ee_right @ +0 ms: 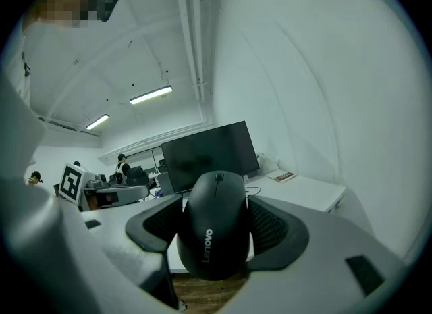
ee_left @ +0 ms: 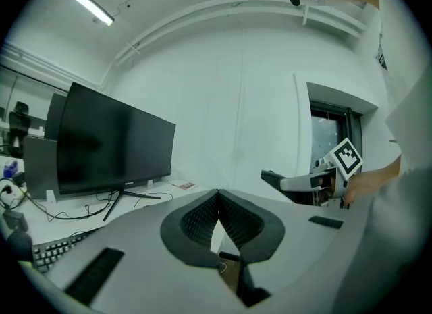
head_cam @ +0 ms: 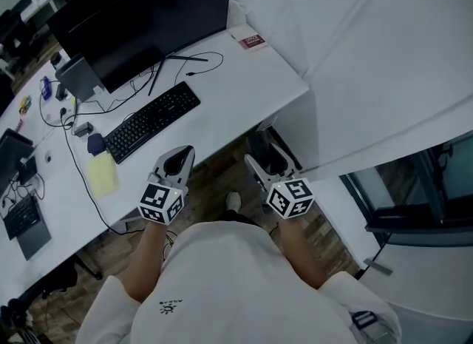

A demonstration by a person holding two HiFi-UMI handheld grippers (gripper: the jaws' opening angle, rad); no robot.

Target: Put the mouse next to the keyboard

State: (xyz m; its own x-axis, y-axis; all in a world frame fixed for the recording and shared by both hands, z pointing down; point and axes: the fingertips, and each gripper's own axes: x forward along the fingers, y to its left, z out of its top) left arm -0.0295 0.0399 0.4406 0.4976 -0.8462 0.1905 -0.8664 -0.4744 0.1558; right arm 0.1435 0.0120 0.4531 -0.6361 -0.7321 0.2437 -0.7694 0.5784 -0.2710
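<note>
A black Lenovo mouse (ee_right: 214, 231) sits between the pads of my right gripper (ee_right: 216, 206), which is shut on it. In the head view that gripper (head_cam: 267, 163) hangs off the near edge of the white desk (head_cam: 236, 91), over the floor. The black keyboard (head_cam: 151, 120) lies on the desk to the front left, below the dark monitor (head_cam: 148, 17). My left gripper (head_cam: 176, 163) hovers at the desk's near edge, just right of the keyboard. Its jaws (ee_left: 217, 215) are shut with nothing between them. The keyboard's end (ee_left: 54, 252) shows at lower left in the left gripper view.
A yellow notepad (head_cam: 103, 174) and a small dark blue object (head_cam: 94, 143) lie left of the keyboard. Black cables (head_cam: 185, 61) run behind the keyboard. A red-and-white box (head_cam: 251, 41) sits at the desk's far right corner. A second keyboard (head_cam: 22, 217) lies far left.
</note>
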